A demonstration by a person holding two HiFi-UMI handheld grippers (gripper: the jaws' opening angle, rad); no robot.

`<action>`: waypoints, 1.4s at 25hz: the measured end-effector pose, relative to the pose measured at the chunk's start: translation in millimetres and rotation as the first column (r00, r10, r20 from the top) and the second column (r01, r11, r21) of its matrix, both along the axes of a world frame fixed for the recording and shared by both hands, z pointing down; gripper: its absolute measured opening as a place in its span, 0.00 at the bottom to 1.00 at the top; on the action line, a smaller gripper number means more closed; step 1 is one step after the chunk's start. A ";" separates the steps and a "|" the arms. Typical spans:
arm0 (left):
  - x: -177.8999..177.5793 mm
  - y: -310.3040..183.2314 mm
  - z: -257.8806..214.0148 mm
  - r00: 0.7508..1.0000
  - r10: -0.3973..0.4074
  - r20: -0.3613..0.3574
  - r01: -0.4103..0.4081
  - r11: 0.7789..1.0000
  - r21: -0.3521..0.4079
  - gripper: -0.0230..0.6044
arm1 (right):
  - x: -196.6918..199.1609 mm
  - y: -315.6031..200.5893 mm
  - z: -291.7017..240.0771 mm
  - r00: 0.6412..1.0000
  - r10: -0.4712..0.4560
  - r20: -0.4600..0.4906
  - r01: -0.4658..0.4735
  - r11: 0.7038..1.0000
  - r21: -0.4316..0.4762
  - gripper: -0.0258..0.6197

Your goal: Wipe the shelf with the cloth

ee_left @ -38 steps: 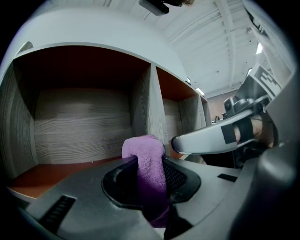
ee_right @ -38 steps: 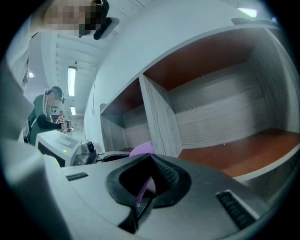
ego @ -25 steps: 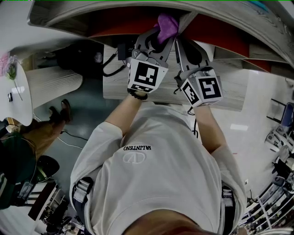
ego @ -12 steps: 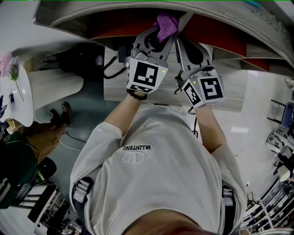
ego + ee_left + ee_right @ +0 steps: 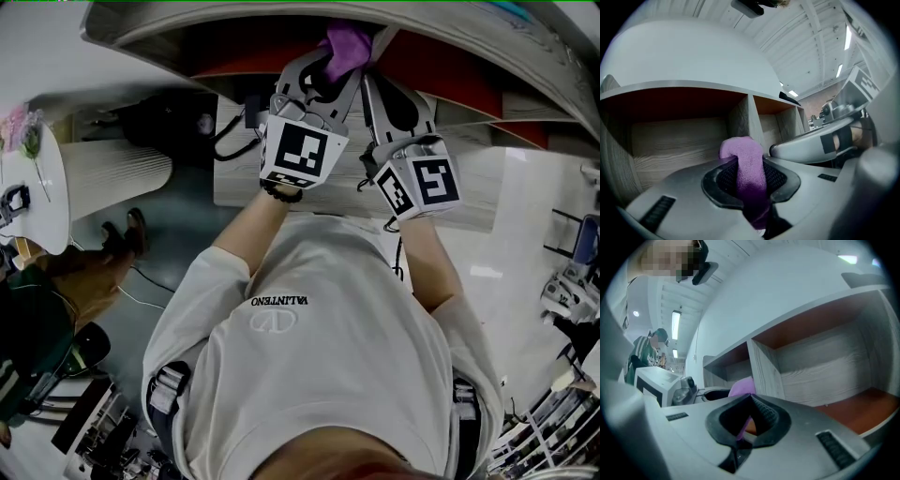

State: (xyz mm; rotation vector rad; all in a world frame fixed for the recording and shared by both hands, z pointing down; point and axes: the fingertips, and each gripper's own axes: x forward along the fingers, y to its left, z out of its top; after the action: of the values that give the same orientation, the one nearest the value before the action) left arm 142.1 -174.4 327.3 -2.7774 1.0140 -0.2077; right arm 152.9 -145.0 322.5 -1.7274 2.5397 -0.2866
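Note:
A purple cloth [image 5: 345, 47] is pinched in my left gripper [image 5: 328, 67], which is raised to the wooden shelf [image 5: 469, 202] overhead. In the left gripper view the cloth [image 5: 743, 161] bulges out between the jaws of my left gripper [image 5: 745, 176], just in front of a shelf compartment [image 5: 679, 140] and its upright divider [image 5: 752, 119]. My right gripper [image 5: 373, 80] is held close beside it on the right, shut and holding nothing. In the right gripper view, past my right gripper [image 5: 749, 401], the cloth [image 5: 742, 387] shows left of the divider [image 5: 764, 371].
A white round table [image 5: 28, 197] with flowers stands at the left. A person in green [image 5: 28, 356] is at the lower left. Dark cables and gear [image 5: 178, 122] sit below the shelf. The compartment on the right has a red-brown floor [image 5: 853, 408].
Both grippers and the cloth have edged slightly up and to the right against the shelf. The person at the lower left has shifted.

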 end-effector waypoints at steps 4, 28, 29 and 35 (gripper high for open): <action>-1.5 0.2 -8.8 1.000 0.001 -0.011 -0.001 1.000 0.012 0.18 | -1.6 0.4 -5.8 1.000 0.002 0.000 -0.002 1.000 0.010 0.04; -3.4 3.4 -45.3 0.999 0.012 -0.038 -0.010 0.999 0.048 0.18 | -0.7 0.3 -34.5 1.000 0.023 -0.009 -0.022 0.999 0.049 0.04; -3.4 3.4 -46.9 0.999 0.012 -0.039 -0.010 0.999 0.051 0.18 | -0.8 0.2 -35.7 1.000 0.023 -0.011 -0.023 0.998 0.052 0.04; -3.7 4.2 -57.4 0.999 0.013 -0.052 -0.010 0.998 0.067 0.18 | -2.3 1.0 -45.3 1.000 0.022 -0.016 -0.021 0.997 0.073 0.04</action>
State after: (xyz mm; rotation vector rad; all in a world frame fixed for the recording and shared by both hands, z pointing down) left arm 138.4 -170.3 269.9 -2.7416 0.9981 -0.0977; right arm 150.6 -144.0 277.2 -1.7374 2.5081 -0.1768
